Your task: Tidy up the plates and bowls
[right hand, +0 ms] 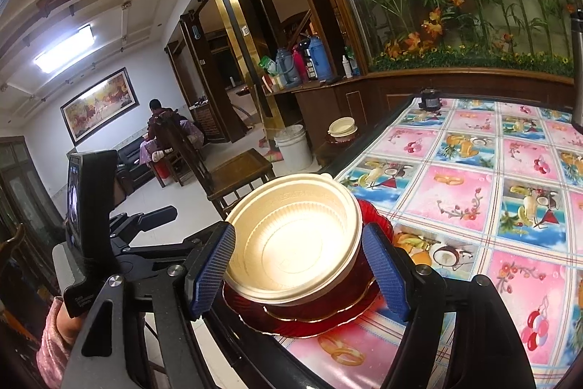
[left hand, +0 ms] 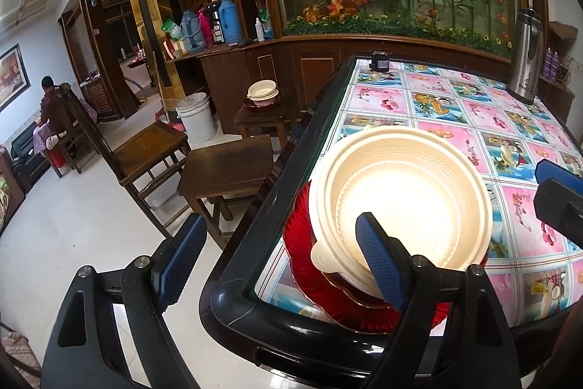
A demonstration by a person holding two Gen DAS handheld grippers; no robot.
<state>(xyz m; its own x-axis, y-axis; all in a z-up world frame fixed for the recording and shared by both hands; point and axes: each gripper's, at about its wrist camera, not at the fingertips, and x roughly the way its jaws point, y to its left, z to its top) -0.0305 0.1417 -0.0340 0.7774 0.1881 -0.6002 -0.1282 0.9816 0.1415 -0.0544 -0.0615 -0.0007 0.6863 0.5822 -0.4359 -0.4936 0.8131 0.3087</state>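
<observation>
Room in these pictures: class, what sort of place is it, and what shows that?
Probably a home's dining and living area. A table under a fruit-print cloth, wooden chairs, and thermos flasks on a wooden sideboard all point to that.

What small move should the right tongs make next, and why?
Probably draw the right tongs back from the cream bowls: their jaws are opening, straddling the bowls, which sit on the red plates near the table edge.

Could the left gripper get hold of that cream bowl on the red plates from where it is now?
Probably yes. The left gripper is open, one finger already over the cream bowl, the other off the table edge. Nothing blocks it, though the right gripper already straddles the same bowl.
</observation>
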